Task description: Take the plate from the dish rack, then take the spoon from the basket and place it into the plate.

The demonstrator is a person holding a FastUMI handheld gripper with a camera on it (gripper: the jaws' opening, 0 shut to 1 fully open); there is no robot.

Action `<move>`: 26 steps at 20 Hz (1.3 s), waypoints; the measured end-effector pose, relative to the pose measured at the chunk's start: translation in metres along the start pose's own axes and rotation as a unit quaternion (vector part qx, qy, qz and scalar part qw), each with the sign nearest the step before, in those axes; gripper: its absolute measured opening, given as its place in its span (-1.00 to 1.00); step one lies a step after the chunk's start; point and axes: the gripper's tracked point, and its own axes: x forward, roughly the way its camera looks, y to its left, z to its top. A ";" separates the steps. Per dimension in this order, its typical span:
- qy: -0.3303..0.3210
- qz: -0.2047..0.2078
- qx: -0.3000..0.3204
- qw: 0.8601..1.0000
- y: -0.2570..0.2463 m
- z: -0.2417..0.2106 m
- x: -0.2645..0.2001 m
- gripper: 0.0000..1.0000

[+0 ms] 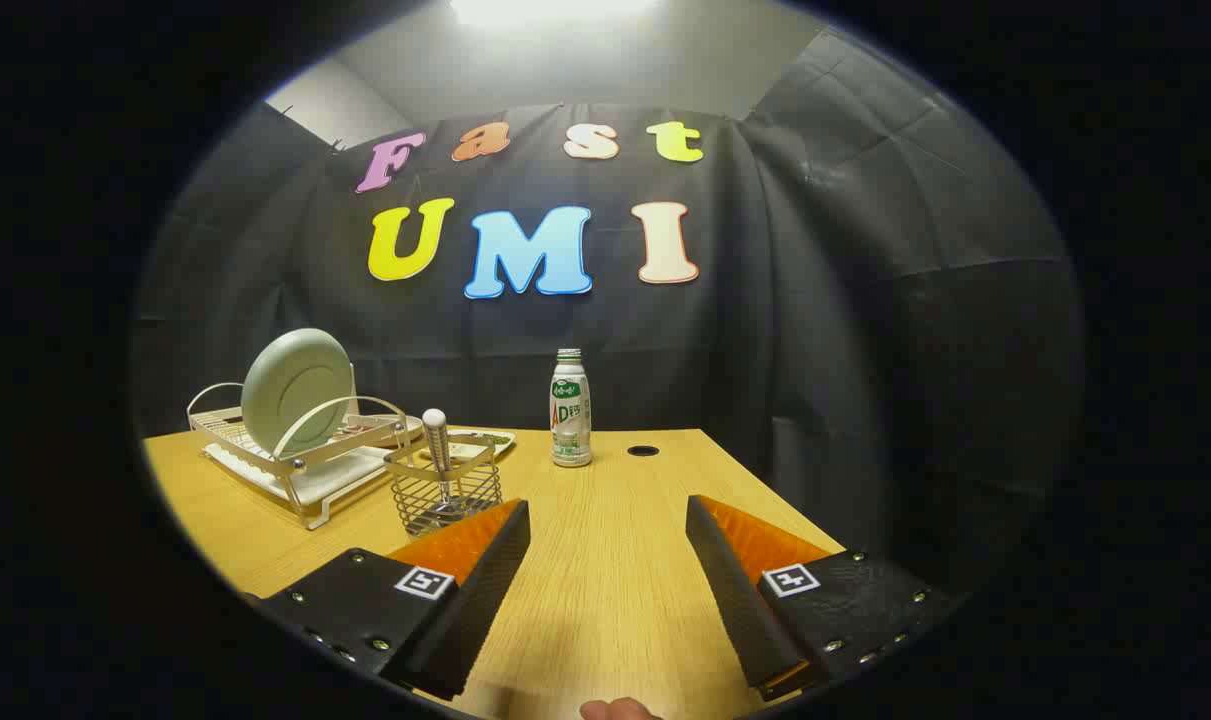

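Note:
A pale green plate (pixel 296 391) stands upright on edge in a white wire dish rack (pixel 295 462) at the far left of the wooden table (pixel 605 560). Just right of the rack, a wire basket (pixel 445 492) holds a spoon (pixel 435 440) standing handle up. My gripper (pixel 608 520) hovers low over the table, open, with nothing between its fingers. The basket sits just ahead of the left finger (pixel 485 570), and the rack and plate lie beyond it to the left.
A white and green drink bottle (pixel 570 408) stands on the table straight ahead, beyond the fingers. A small round hole (pixel 643 451) lies to its right. A flat tray (pixel 480 440) rests behind the basket. The table's right edge drops off near the right finger.

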 end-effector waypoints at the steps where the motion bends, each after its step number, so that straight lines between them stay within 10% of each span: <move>1: 0.001 0.000 0.000 1.000 0.000 -0.001 0.005 0.93; 10: -0.016 -0.013 0.029 0.999 -0.014 0.032 0.073 0.93; 26: -0.068 0.015 0.017 0.997 0.096 0.254 0.029 0.93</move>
